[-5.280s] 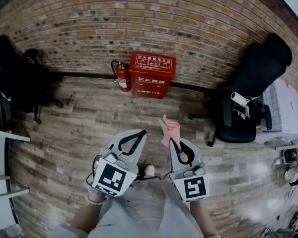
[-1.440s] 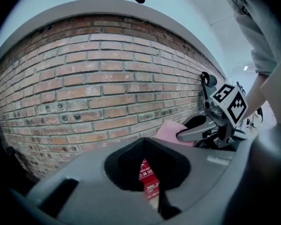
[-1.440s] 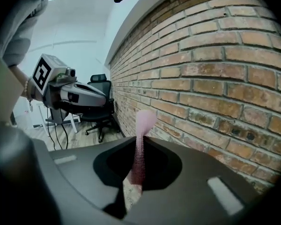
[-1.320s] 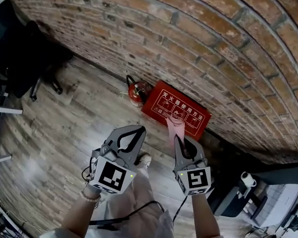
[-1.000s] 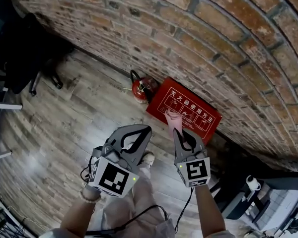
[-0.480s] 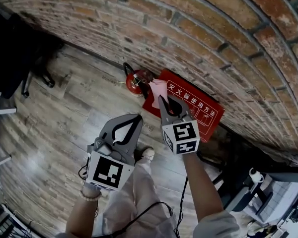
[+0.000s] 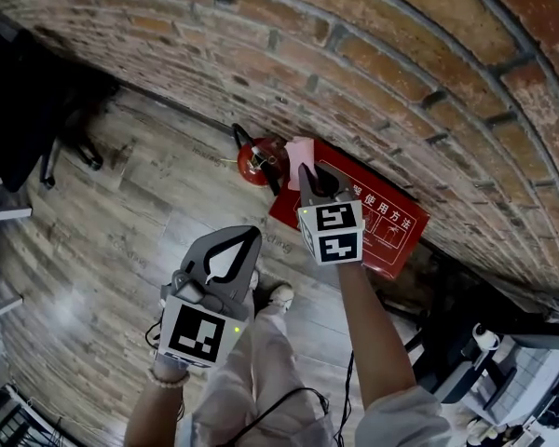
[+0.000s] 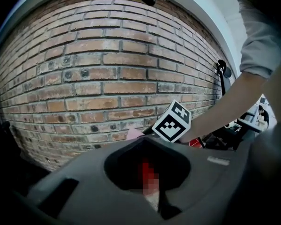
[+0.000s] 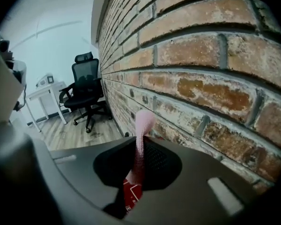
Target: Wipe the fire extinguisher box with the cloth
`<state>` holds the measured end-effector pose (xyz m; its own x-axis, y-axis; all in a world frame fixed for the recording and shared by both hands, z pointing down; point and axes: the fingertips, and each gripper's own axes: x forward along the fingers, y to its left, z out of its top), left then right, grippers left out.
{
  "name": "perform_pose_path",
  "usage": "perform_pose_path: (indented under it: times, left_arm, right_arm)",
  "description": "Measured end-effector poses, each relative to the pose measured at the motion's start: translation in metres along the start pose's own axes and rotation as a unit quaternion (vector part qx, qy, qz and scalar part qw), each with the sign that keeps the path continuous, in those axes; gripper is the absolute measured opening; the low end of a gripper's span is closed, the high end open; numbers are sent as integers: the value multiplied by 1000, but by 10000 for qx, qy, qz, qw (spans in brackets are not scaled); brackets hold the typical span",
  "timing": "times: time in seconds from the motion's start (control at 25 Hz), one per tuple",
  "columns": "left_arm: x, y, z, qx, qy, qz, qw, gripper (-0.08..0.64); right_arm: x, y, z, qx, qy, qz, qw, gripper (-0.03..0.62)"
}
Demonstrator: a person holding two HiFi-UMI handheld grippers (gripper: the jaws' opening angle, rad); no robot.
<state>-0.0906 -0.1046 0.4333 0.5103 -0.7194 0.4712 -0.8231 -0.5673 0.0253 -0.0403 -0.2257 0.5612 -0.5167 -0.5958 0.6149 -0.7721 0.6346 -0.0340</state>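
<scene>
The red fire extinguisher box (image 7: 384, 226) stands on the wood floor against the brick wall, with white print on its lid. A red fire extinguisher (image 7: 257, 162) stands at its left end. My right gripper (image 7: 309, 177) is shut on a pink cloth (image 7: 301, 149) and reaches over the box's left end, the cloth sticking up past the jaws. In the right gripper view the cloth (image 9: 141, 137) rises from the shut jaws, with the box (image 9: 130, 195) below. My left gripper (image 7: 245, 238) hangs back over the floor, shut and holding nothing.
The brick wall (image 7: 373, 73) runs right behind the box. A black office chair (image 7: 33, 110) stands at the left and another (image 7: 461, 338) at the lower right. The person's shoe (image 7: 279, 294) is on the floor below the grippers.
I have come close to the box. Over the last second my right gripper moved forward with the cloth to the box's left end, while the left gripper dropped back.
</scene>
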Motion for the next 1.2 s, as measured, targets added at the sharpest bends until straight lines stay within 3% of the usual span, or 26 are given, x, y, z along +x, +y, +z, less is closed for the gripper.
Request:
perform_pose_path:
  times: [0.24,0.44,1.2]
  left_arm:
    - [10,-3,-6,-85,50,-29,9999,-3]
    - [18,-15,-11,98,126,-145,9998,-3]
    - [43,-52,-2,285,142,-460,9984,-3]
  right_arm:
    - [9,-25,-22,-2,429,-455,9980,27]
    - [10,-42,-36,-233,735,-811,9937,26]
    - [-32,-97,-72,23,757,-1506,9857,28]
